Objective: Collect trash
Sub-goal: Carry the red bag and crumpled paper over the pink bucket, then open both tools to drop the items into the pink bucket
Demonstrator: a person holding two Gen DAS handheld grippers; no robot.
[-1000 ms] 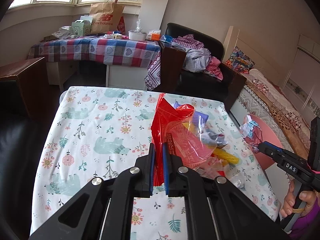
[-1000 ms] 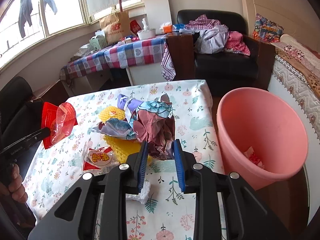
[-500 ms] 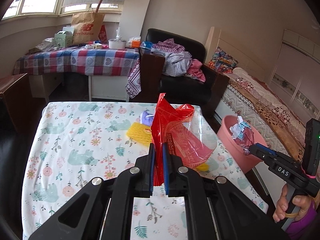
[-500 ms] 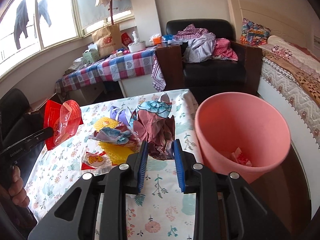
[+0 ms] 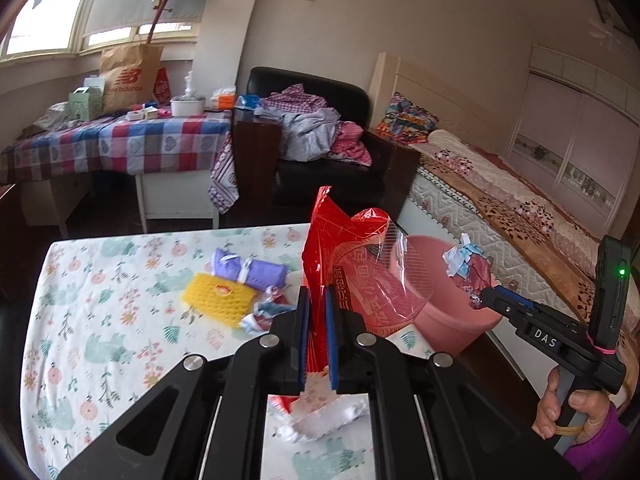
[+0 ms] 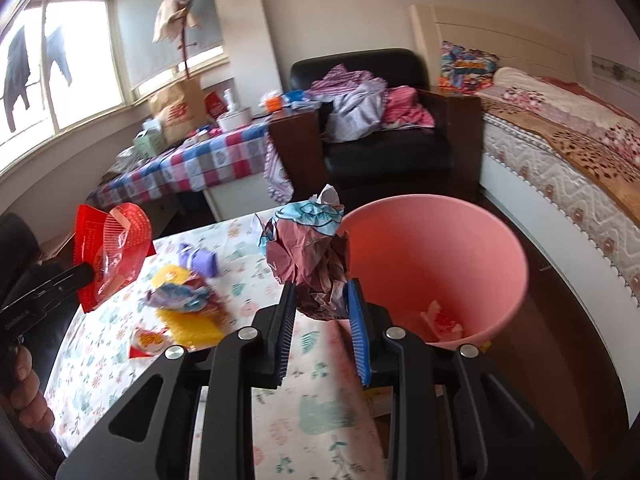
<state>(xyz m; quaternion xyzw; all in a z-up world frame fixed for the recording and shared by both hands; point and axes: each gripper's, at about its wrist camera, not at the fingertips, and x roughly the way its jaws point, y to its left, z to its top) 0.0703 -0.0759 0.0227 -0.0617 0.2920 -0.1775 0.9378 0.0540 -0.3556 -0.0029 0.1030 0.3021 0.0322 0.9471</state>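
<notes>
left gripper (image 5: 316,320): red wrapper (image 5: 348,264) is pinched between nearly closed fingers, above the tabletop (image 5: 100,320) | right gripper (image 6: 322,320): crumpled wrapper (image 6: 308,264) is clamped, held beside the pink bin (image 6: 460,248) rim | yellow packet (image 5: 218,298) is left lying on the tabletop

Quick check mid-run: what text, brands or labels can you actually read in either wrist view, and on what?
"new balance": brown paper bag on the checked table.
"DAS": right gripper, on its body.
Red wrapper in the left gripper: Chinese characters and curved lettering, unreadable.
Small red-and-yellow packet: blurred.
</notes>
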